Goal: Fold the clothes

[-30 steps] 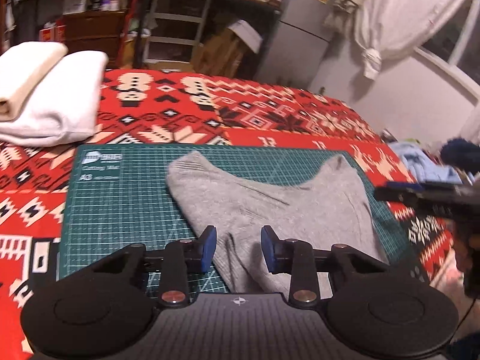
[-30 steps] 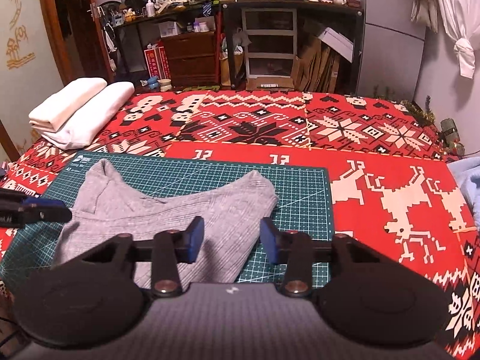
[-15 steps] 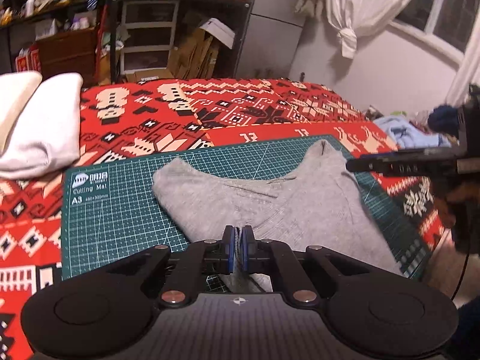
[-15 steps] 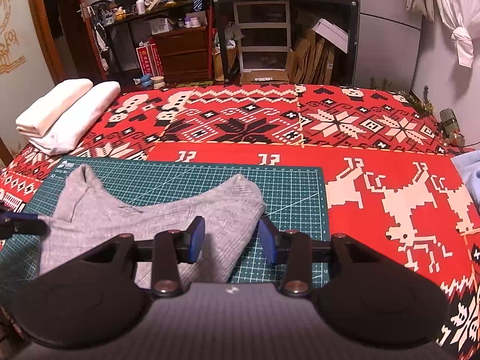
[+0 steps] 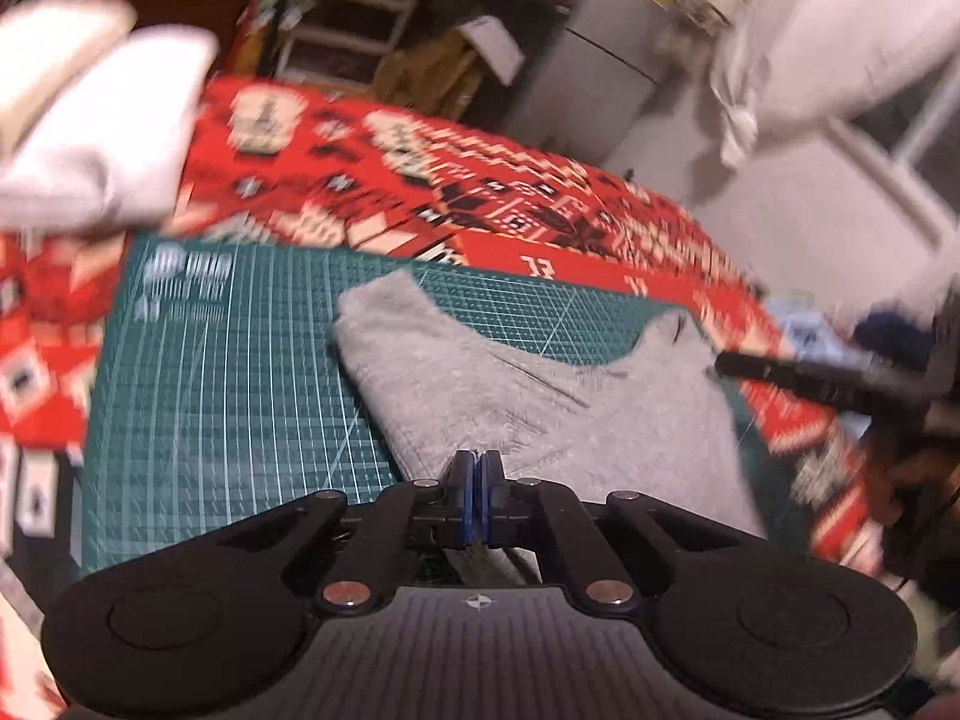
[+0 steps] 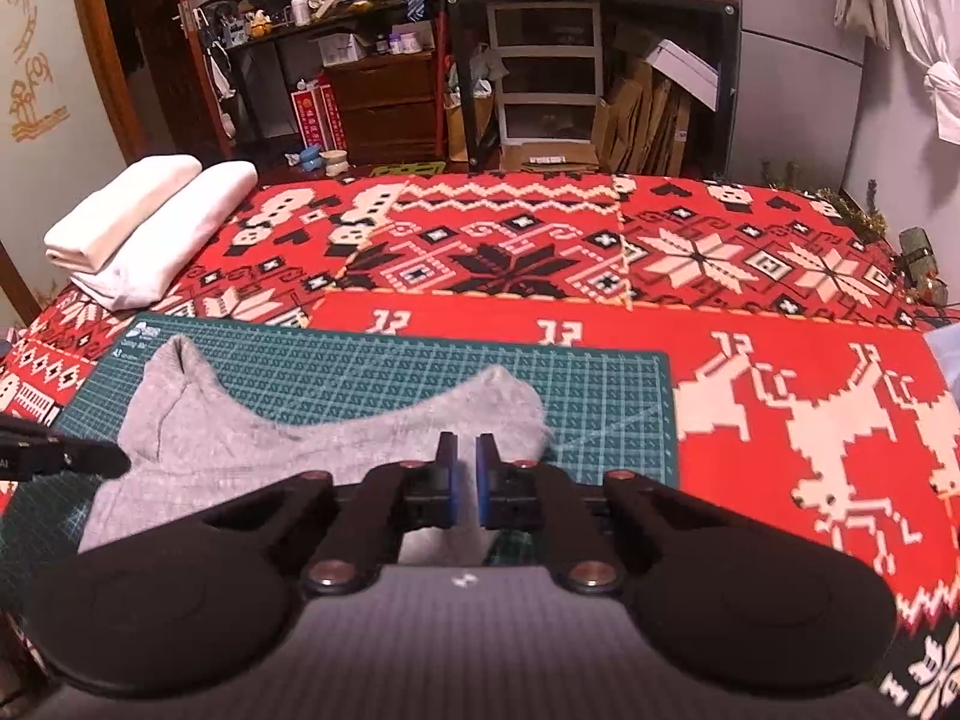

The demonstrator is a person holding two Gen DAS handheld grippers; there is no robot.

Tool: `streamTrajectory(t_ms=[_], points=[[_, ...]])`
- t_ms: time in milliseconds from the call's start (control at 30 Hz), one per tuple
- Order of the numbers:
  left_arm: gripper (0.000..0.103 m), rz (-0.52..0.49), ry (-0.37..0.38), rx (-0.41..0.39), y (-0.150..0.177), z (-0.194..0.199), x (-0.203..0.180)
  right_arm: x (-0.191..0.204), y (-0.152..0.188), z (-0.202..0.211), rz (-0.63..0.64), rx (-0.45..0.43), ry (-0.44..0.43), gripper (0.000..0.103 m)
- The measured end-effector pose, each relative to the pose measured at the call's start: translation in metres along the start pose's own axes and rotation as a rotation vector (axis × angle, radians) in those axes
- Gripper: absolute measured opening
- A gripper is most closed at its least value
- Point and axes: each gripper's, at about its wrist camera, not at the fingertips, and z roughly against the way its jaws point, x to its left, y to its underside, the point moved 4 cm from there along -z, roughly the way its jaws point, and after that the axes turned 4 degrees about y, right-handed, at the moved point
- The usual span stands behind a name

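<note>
Grey garment [image 5: 540, 408] on green mat [image 5: 228, 396] — left tool [image 5: 478, 483] pinches its near edge.

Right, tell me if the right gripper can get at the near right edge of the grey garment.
Probably yes. The right gripper hangs just over the grey garment, jaws slightly apart, nothing between them.

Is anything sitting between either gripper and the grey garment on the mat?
Nothing visible. The left gripper is shut on the grey garment at its near edge. The right gripper sits at the garment's other near corner, jaws slightly apart.
</note>
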Motion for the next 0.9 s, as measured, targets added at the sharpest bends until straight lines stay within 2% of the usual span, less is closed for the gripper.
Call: streamTrajectory(t_ms=[133, 233, 400, 567, 767, 900], points=[[0.002, 0.138, 0.044, -0.014, 0.000, 0.004, 0.012, -0.004, 0.001, -0.020, -0.029, 0.035, 0.003, 0.006], [0.002, 0.178, 0.050, -0.030, -0.003, 0.014, 0.012, -0.007, 0.000, -0.026, -0.041, 0.045, 0.000, 0.006], [0.002, 0.161, 0.043, -0.031, -0.005, 0.020, 0.007, 0.003, -0.005, -0.034, 0.004, 0.050, -0.001, 0.006], [0.002, 0.165, 0.019, 0.003, 0.002, 0.008, 0.016, 0.001, -0.008, -0.032, -0.032, 0.034, -0.014, 0.006], [0.004, 0.124, -0.004, -0.004, 0.002, 0.009, 0.012, 0.030, 0.015, 0.005, 0.038, 0.085, -0.108, 0.006], [0.004, 0.092, -0.016, -0.008, 0.004, 0.007, 0.011, 0.043, 0.037, 0.006, 0.100, 0.081, -0.079, 0.006]])
